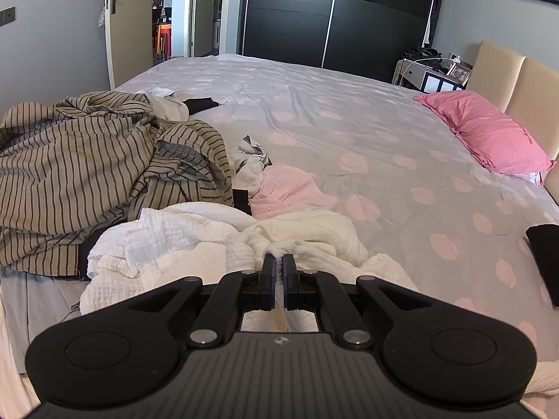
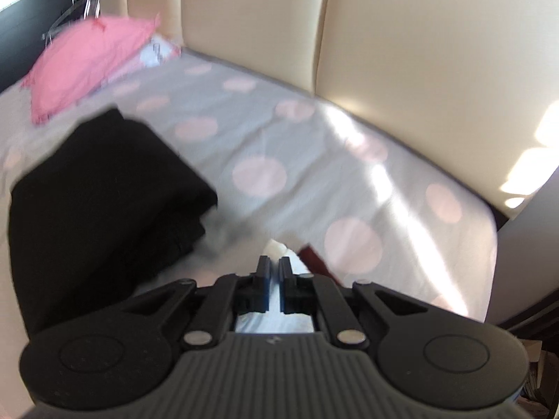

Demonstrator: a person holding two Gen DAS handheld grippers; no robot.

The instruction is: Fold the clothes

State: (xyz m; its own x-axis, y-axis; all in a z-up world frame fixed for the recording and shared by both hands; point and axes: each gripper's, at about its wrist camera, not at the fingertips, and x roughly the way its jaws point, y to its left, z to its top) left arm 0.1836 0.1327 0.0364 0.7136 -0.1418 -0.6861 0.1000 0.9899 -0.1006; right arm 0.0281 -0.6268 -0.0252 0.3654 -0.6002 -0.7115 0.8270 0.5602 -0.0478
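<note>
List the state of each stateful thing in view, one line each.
left gripper: shut on white garment
white garment: crumpled, unfolded
striped garment: heaped, unfolded
black garment: folded, lying flat
right gripper: shut, nothing visibly gripped
room door: open

You see crinkled white cloth (image 1: 195, 241), a smooth cotton bedspread (image 1: 349, 132), a glossy wardrobe (image 1: 335, 17) and matt black plastic fingers (image 1: 269, 272).
</note>
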